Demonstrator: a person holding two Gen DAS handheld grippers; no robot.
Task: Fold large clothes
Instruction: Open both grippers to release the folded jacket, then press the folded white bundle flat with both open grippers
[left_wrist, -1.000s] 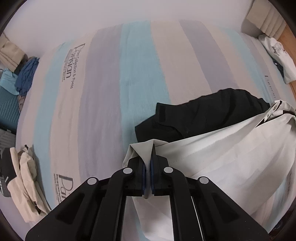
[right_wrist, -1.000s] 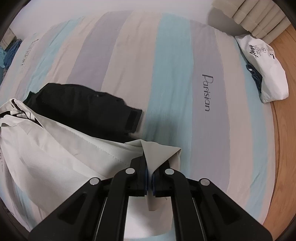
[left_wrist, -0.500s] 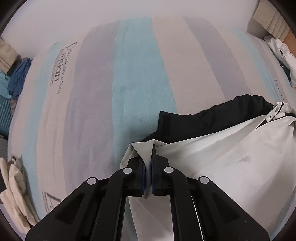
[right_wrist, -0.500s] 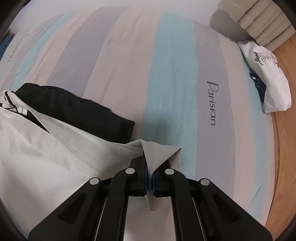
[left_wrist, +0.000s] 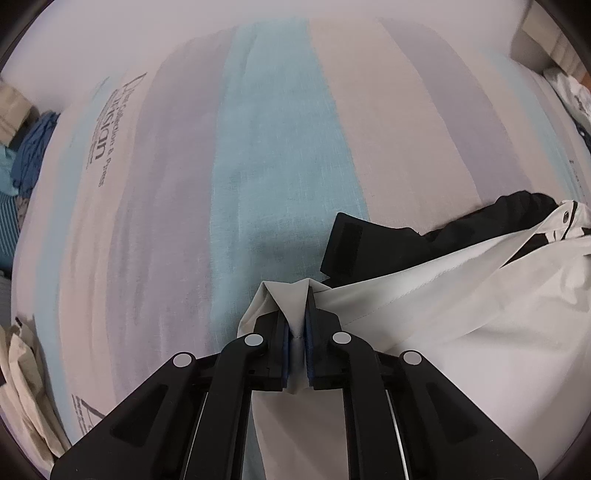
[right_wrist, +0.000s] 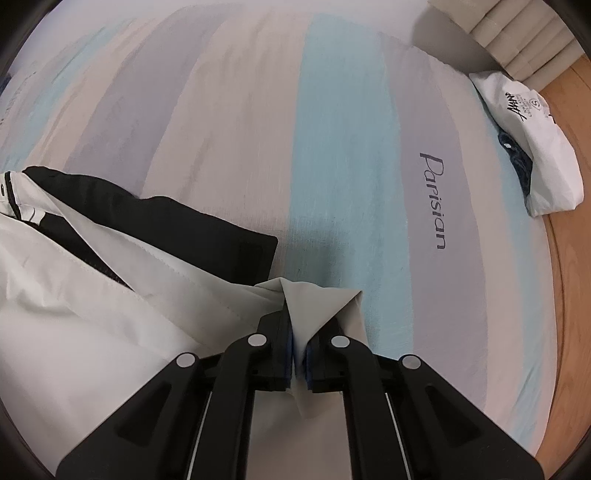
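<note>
Both grippers, L (left_wrist: 295, 332) & R (right_wrist: 298, 339), clamp corners of white garment (left_wrist: 461, 314) w/ black sleeves, hem stretched between them over striped bed (left_wrist: 258, 147), body hanging inward.

This is a bedroom in a home. A wide bed (right_wrist: 229, 122) fills most of both views, covered by a sheet in pale blue, lilac and beige stripes printed with the word "Parisian" (right_wrist: 436, 201). At the far right corner of the bed lies a folded white garment (right_wrist: 532, 147), with a wooden floor (right_wrist: 576, 258) beyond it and a stack of beige cushions (right_wrist: 517, 33) against the wall. At the left edge, crumpled blue clothes (left_wrist: 33, 155) and beige clothes (left_wrist: 22, 387) are heaped.
</note>
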